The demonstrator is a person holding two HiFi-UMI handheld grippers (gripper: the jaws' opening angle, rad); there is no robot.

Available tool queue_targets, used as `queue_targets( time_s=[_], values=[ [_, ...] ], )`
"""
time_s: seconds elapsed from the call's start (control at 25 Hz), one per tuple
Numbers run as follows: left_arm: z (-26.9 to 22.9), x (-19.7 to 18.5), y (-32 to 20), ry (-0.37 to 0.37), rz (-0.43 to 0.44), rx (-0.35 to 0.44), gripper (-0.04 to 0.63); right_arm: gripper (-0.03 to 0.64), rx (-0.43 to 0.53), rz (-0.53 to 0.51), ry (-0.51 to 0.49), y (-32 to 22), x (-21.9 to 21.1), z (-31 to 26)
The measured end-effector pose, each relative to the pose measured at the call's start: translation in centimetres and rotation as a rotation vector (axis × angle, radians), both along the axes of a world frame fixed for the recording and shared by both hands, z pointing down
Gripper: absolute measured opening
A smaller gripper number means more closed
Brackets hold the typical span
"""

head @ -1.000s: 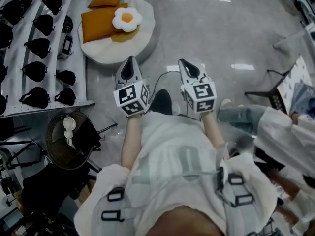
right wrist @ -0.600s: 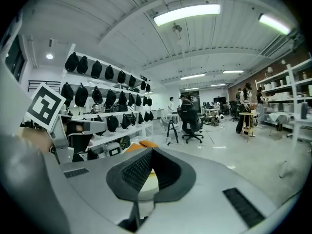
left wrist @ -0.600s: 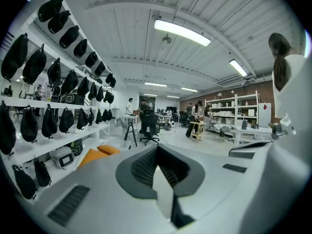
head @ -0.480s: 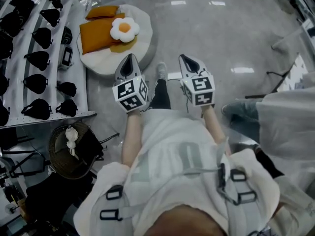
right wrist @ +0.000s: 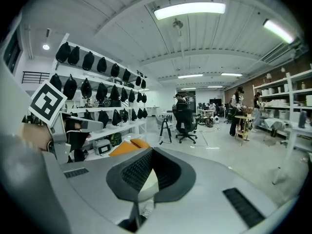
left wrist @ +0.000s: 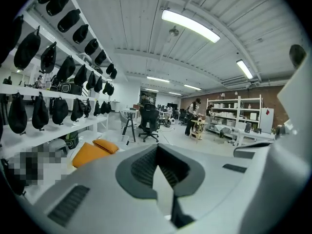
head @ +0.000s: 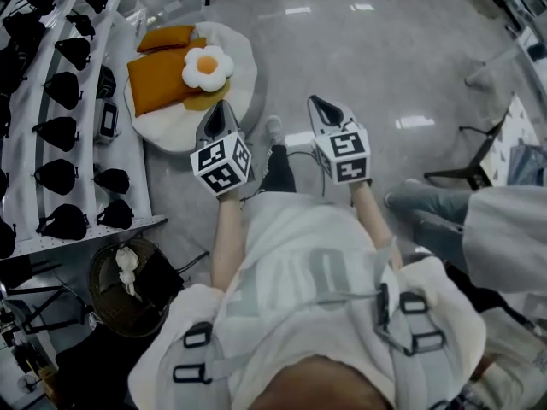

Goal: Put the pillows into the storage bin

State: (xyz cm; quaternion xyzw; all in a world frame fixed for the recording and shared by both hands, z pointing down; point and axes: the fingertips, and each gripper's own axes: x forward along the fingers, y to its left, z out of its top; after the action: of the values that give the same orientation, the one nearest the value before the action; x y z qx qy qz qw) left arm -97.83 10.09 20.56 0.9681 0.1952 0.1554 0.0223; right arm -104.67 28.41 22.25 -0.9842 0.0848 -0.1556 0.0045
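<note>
Two orange pillows, a large one [head: 156,79] and a small one [head: 167,38], lie with a fried-egg pillow [head: 208,65] on a round white cushion [head: 242,71] on the floor at upper left. A clear box [head: 173,0] stands just beyond them. My left gripper [head: 221,111] is shut and empty, its tip over the cushion's near edge. The right gripper [head: 322,106], also shut and empty, hangs over bare floor to the right. The left gripper view shows the orange pillows [left wrist: 90,153] low at left past the shut jaws [left wrist: 157,154]. They [right wrist: 125,147] also show in the right gripper view beyond its jaws [right wrist: 148,156].
White shelves with black bags [head: 58,84] run along the left. A round wire basket [head: 128,282] stands at lower left. Another person's legs [head: 479,220] and a black chair frame [head: 457,171] are at the right. An office chair [left wrist: 148,123] stands farther off.
The pillows and cushion have slid down and left in the head view as I step forward. The person at the right has drawn off to the right. Both grippers stay shut.
</note>
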Motion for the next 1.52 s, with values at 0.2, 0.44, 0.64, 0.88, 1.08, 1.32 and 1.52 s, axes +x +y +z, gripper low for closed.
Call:
queue_targets(
  time_s=[0.2,0.44,0.64,0.88,1.08,1.32,1.52],
  values=[
    [2.1,6.7,0.9,-0.025,-0.013,-0.021,0.006,0.008,-0.019,-0.030,-0.028,0.3,6.1,1.8],
    [2.5,18.6,-0.2,-0.066,-0.034,-0.002,0.006,0.008,-0.013,-0.088,-0.063,-1.5,18.9,1.4],
    [1.8,30.3,-2.0,-0.078,-0.065,-0.016,0.006,0.008,-0.010,-0.119,-0.072,-3.3,31.7,-0.5],
    [2.4,41.1,-3.7,-0.111,-0.129,-0.092,0.006,0.008,0.018,-0.137,-0.114,-5.6,42.3,-2.1],
    [1.9,43.5,-4.6,-0.126,-0.162,-0.122,0.006,0.008,0.021,-0.177,-0.158,-8.3,45.9,-1.2],
    [2.3,45.1,-6.6,-0.136,-0.220,-0.135,0.006,0.008,0.041,-0.244,-0.144,-11.2,49.4,-2.1],
    [2.0,45.6,-7.8,-0.122,-0.263,-0.133,0.006,0.008,0.043,-0.281,-0.119,-12.1,50.9,-2.6]
  ],
)
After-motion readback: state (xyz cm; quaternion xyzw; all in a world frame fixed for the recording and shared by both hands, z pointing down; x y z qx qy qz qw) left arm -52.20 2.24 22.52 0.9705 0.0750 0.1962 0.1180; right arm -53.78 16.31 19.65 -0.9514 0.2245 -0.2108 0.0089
